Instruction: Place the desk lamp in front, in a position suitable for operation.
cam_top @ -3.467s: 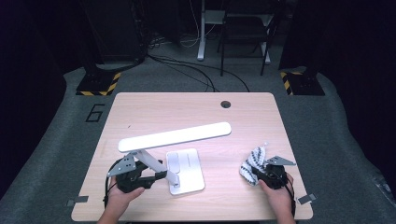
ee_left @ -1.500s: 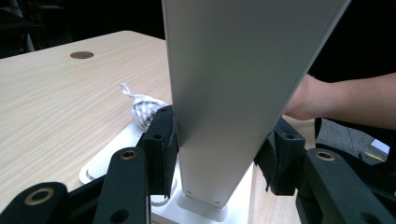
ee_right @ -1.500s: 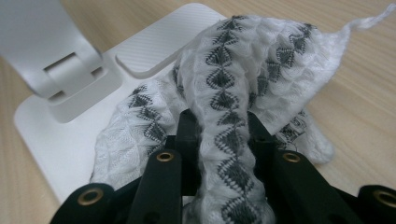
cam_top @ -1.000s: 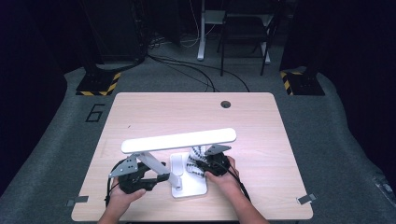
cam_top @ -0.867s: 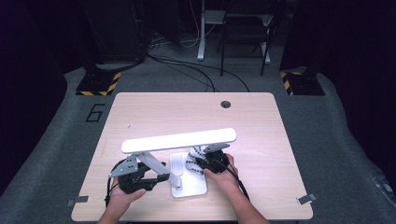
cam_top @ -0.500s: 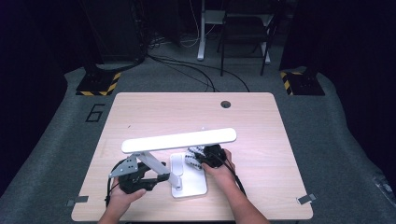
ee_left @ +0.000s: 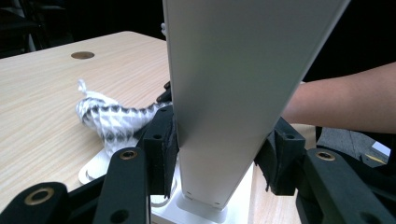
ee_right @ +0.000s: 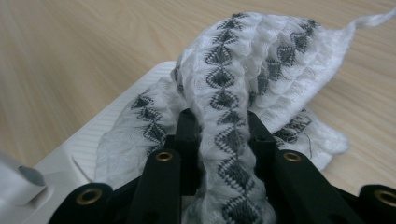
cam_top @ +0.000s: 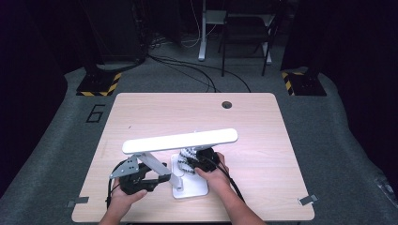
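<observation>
A white desk lamp stands near the table's front, its flat base under a long light bar. My left gripper is shut on the lamp's flat arm, its black pads pressing both sides. My right gripper is shut on a bunched white cloth with a dark diamond pattern. The cloth lies on the far edge of the lamp's base and spills onto the wood. In the left gripper view the cloth shows left of the arm.
The light wood table has a round cable hole at its far right. A dark carpeted floor, cables and stand legs lie beyond the far edge. The person's right forearm reaches in from the right.
The right gripper came from the table's right side to the lamp with the cloth, and has since slid it slightly left along the base. The lamp's bar stands raised. The left gripper has kept still.
</observation>
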Tool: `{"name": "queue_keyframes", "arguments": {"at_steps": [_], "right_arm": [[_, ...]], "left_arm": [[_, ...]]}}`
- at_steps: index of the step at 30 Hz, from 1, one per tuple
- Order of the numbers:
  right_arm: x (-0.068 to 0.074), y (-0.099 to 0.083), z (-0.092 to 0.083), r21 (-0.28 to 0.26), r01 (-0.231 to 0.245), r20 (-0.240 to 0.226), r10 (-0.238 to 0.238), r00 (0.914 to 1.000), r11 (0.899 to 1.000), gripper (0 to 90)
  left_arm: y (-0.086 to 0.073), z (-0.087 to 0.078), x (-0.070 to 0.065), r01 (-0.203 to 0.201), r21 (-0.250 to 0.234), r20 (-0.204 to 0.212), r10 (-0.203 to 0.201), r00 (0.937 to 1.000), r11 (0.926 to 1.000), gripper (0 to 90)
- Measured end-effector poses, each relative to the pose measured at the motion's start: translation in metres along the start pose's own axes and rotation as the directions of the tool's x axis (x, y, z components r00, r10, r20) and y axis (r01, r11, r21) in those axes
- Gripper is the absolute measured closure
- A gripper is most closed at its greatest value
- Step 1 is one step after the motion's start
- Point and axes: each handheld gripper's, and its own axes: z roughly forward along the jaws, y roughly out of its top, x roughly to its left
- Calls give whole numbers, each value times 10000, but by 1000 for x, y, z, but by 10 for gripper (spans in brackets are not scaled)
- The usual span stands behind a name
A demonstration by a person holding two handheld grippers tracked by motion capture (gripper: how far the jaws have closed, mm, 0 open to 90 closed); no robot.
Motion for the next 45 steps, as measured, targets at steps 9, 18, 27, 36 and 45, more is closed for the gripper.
{"name": "queue_keyframes", "arguments": {"at_steps": [9, 18, 27, 36, 45], "right_arm": [[10, -8, -9, 182, 499, -460, -490, 9977, 9986, 721], [26, -28, -29, 269, 791, -818, -767, 9937, 9965, 722], [29, -40, -42, 244, 722, -1081, -692, 9917, 9971, 721], [17, -35, -34, 137, 568, -843, -555, 9949, 9983, 720], [5, -25, -24, 90, 283, -445, -279, 9986, 9996, 716]], "left_arm": [[0, 0, -1, -11, -15, -72, 11, 10000, 10000, 531], [-1, 0, -1, -6, -10, -66, 6, 10000, 10000, 531], [-1, 0, 0, 14, -30, -29, -14, 10000, 10000, 531], [-2, 0, 0, 19, -136, 17, -19, 10000, 9999, 530], [-1, 2, -1, -12, -136, -97, 11, 10000, 9999, 530]]}}
